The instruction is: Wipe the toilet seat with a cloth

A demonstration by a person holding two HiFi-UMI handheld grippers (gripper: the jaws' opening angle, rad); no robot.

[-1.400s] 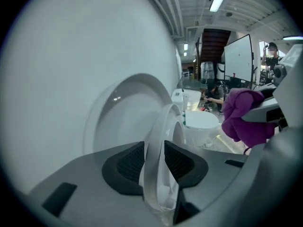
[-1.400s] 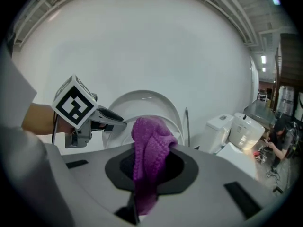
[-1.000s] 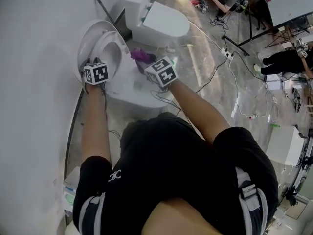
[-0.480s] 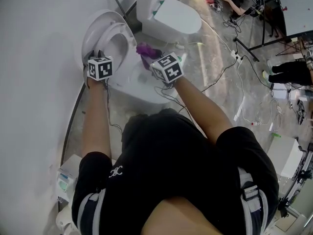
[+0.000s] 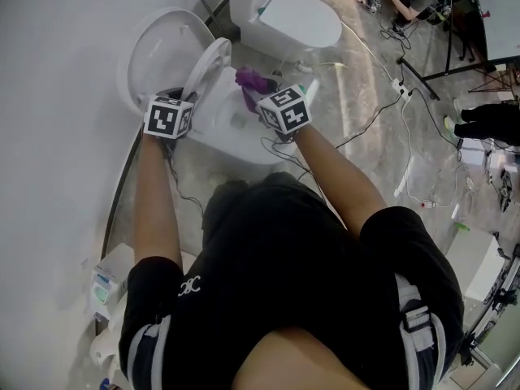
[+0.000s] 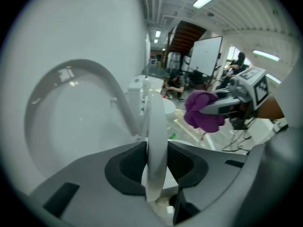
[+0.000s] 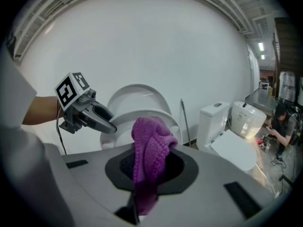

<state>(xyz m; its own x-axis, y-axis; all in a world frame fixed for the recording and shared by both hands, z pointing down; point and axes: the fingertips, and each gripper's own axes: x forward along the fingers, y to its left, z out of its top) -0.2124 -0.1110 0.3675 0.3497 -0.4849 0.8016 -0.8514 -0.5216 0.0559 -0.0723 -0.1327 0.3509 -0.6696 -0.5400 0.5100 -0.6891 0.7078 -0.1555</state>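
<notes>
Purple cloth [image 7: 150,136]: bunched in the jaws of the right gripper [image 7: 150,169], which are closed on it. It hangs over the right side of the toilet, near the seat but not touching it.

White seat [image 5: 207,67]: pinched at its rim by the left gripper [image 6: 156,161], one pad closed on each face of the plastic. The ring stands nearly edge-on, about halfway between lid and bowl.

Change: a second ago the seat lay back against the raised lid [image 5: 150,43]. Now it has swung clear of the lid and tilts toward the bowl, and the left gripper has come forward with it.

Meaning: the seat is most likely being lowered so that its top face can be reached. No wiping seems to have begun, and the whole ring is yet to be cleaned.

Bowl [image 5: 231,140]: open at the top, but the seat and both grippers screen its inside, so what it holds cannot be told.

Second toilet [image 5: 301,23]: stands just beyond, its lid down flat, so its inside is out of sight as well.
</notes>
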